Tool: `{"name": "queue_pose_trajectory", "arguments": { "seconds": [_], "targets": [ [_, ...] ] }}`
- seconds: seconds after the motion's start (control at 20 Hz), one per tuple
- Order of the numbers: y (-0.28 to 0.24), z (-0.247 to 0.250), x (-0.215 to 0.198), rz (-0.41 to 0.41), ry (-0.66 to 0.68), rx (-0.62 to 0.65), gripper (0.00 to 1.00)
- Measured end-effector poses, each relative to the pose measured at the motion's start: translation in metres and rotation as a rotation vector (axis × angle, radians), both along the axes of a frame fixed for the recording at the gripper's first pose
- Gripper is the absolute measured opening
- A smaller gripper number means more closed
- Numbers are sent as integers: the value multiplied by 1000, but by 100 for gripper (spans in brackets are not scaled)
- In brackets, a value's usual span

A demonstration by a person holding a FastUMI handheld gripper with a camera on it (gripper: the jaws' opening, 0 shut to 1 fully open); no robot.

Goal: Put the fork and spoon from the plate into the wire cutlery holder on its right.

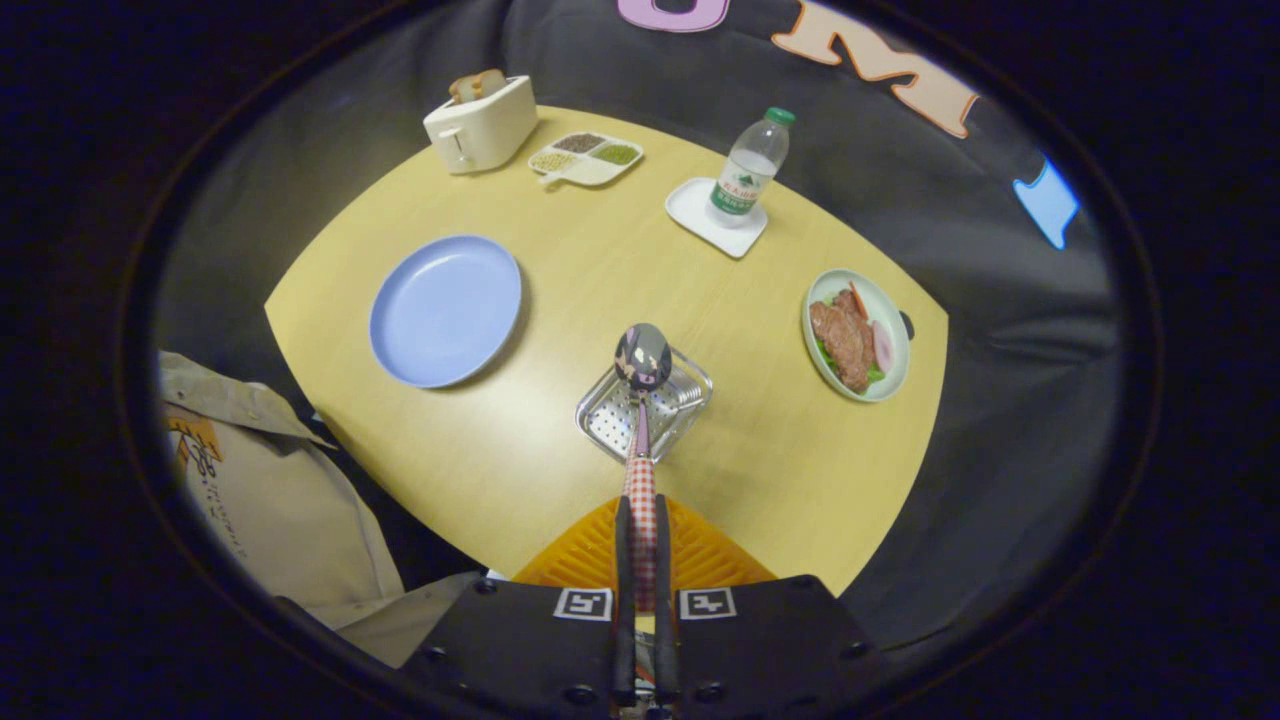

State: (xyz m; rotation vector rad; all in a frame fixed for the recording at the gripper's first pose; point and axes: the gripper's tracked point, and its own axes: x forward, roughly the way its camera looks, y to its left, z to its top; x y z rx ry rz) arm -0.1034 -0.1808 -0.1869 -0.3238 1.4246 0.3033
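We see the hand-held gripper [641, 520] clenched on the spoon [642, 400] handle | spoon bowl over the wire cutlery holder [690, 400] | blue plate [445, 310] left on the worktop [600, 270]

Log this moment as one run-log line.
gripper: shut on checked-handle metal spoon | spoon: bowl above perforated metal cutlery holder | round blue plate: bare | fork: cannot tell | step: spoon not yet released

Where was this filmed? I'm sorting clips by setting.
Probably a staged dining table in a recording booth: a toaster, a meat dish, and the gripper shut on a spoon.
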Motion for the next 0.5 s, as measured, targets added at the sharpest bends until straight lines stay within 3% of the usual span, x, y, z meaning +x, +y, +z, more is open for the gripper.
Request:
{"name": "queue_pose_trajectory", "arguments": {
  "seconds": [0.5],
  "targets": [
    [-9, -23, 1, 103, 209, -45, 11]
  ]
}}
